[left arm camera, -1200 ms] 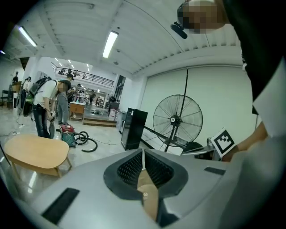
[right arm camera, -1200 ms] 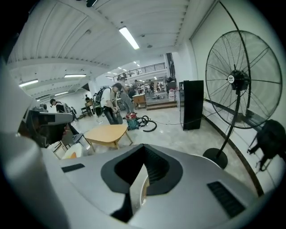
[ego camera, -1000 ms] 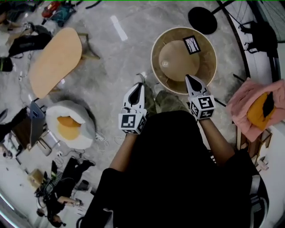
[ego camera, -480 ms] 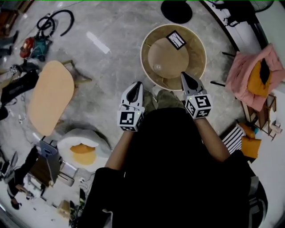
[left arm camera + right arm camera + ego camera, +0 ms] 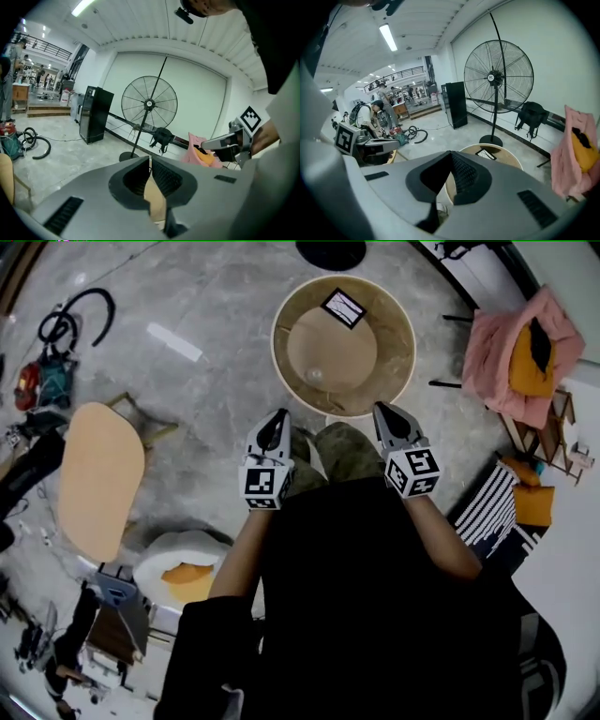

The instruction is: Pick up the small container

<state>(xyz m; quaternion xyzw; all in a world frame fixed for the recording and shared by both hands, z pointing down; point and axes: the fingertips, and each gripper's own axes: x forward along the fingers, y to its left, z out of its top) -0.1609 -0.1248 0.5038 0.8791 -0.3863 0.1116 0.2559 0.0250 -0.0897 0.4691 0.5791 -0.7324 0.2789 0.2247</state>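
Left gripper (image 5: 275, 424) and right gripper (image 5: 388, 415) are closed, empty. The small container (image 5: 315, 376) sits at seven o'clock on the table (image 5: 401, 341); its axis is unreadable.

One round desk (image 5: 394, 338), one small container (image 5: 316, 376), one marker card (image 5: 342, 307); two claws, left claw (image 5: 279, 416) and right claw (image 5: 382, 410); one pedestal fan (image 5: 498, 77), one black cabinet (image 5: 454, 105), one oblong table (image 5: 98, 479), one egg-shaped cushion (image 5: 173, 554), one pink cloth (image 5: 492, 343).
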